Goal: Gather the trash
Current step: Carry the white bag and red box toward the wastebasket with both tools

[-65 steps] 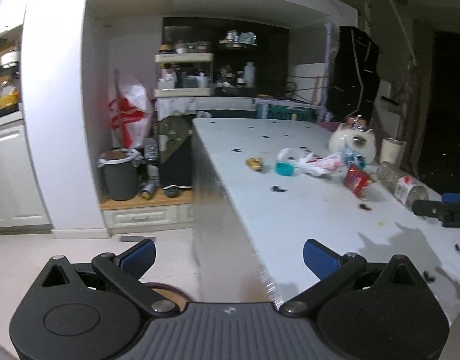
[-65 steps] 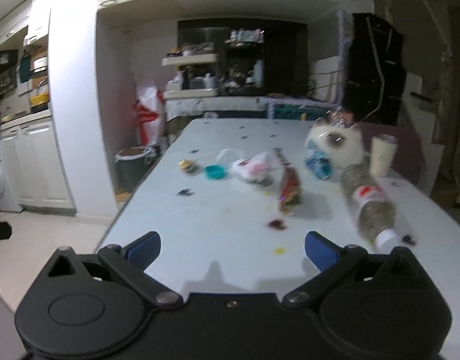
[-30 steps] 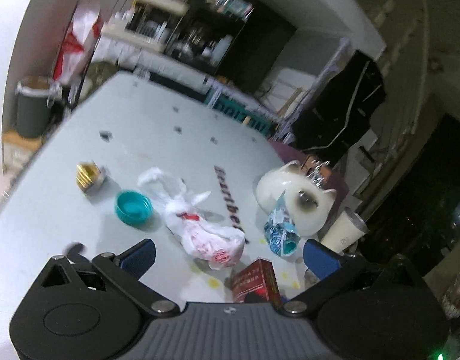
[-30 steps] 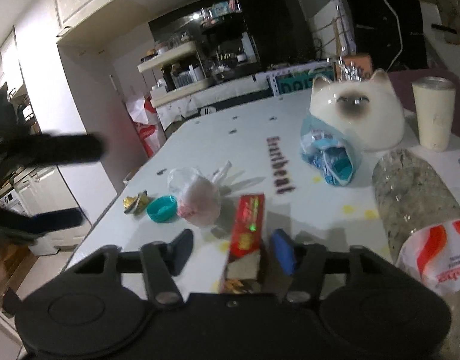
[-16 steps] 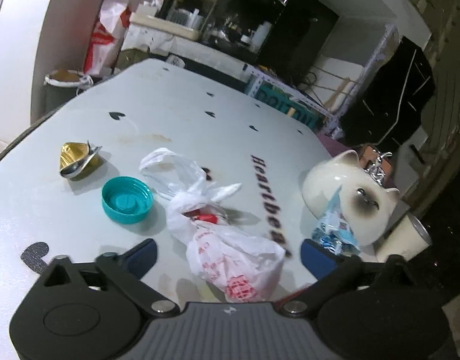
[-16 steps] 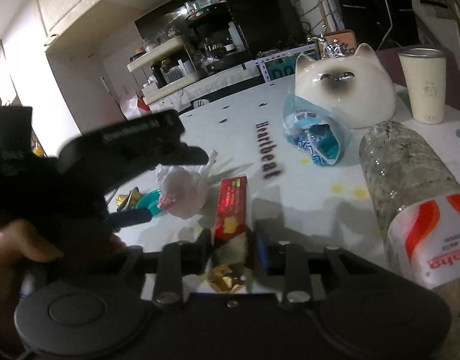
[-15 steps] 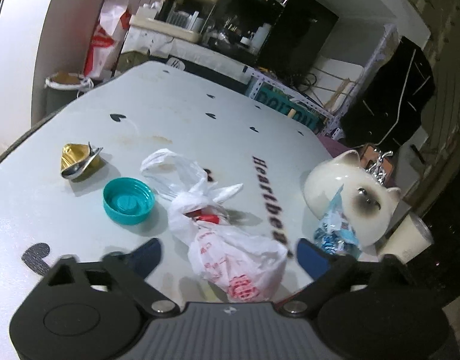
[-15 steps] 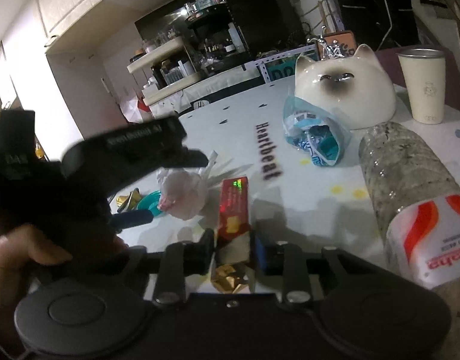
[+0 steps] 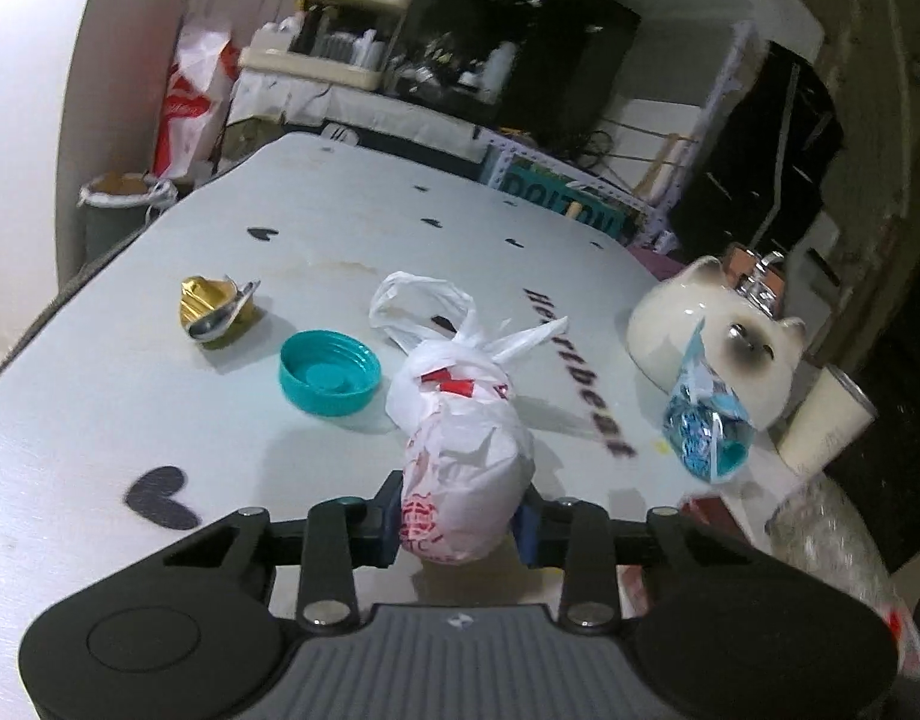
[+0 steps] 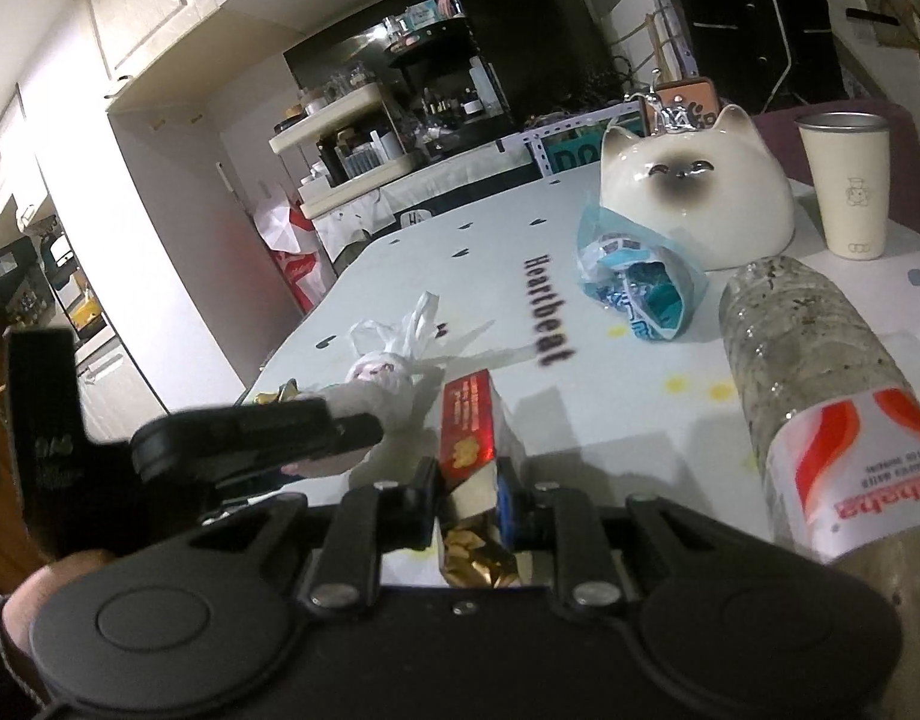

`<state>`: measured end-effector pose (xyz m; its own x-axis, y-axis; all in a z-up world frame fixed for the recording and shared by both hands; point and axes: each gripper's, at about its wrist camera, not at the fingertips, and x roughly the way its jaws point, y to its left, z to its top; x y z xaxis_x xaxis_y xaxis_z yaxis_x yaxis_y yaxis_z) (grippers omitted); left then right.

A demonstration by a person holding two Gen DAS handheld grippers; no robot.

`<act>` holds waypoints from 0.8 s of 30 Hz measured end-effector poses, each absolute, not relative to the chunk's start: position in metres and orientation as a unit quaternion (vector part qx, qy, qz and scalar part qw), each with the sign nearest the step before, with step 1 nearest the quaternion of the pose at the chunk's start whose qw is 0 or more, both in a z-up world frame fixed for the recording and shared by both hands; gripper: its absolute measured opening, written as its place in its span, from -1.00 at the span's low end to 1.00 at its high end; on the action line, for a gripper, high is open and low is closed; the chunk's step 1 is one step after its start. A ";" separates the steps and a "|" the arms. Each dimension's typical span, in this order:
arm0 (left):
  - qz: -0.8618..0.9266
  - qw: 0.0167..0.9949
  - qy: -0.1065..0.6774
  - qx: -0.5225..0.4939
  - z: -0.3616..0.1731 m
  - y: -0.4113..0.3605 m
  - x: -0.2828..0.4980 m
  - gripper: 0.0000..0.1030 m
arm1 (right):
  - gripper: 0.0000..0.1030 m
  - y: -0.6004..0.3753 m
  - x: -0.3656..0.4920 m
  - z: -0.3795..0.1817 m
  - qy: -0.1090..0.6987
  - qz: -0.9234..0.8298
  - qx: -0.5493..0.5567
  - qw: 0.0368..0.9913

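On the white table (image 9: pixel 399 222) lies a knotted white plastic bag (image 9: pixel 460 456) with red print. My left gripper (image 9: pixel 460 519) has its jaws closing on the bag's near end, and both blue pads touch its sides. My right gripper (image 10: pixel 469 504) is shut on the near end of a red carton (image 10: pixel 469 438), with gold foil showing at the carton's open end. In the right wrist view the bag (image 10: pixel 378 378) sits just left of the carton, partly hidden by the left gripper's black finger. A hand (image 10: pixel 45 594) holds that gripper.
A teal cap (image 9: pixel 329 372) and a crushed gold foil cup (image 9: pixel 216 306) lie left of the bag. A blue wrapper (image 10: pixel 637 288), a clear plastic bottle (image 10: pixel 820 384), a ceramic cat (image 10: pixel 694 198) and a beige cup (image 10: pixel 847 180) stand to the right. A lined bin (image 9: pixel 120 210) stands beyond the table's left edge.
My left gripper sank toward the white bag and its wide jaws came in against the bag's sides. My right jaws closed onto the red carton and stayed in place.
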<state>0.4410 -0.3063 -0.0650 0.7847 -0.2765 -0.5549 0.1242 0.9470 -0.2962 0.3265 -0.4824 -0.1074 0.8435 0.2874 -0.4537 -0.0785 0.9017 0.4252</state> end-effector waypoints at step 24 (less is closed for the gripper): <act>-0.132 0.948 0.286 -0.046 -0.063 -0.278 0.380 -0.33 | -0.60 -0.445 0.323 -0.109 0.272 0.056 0.094 0.956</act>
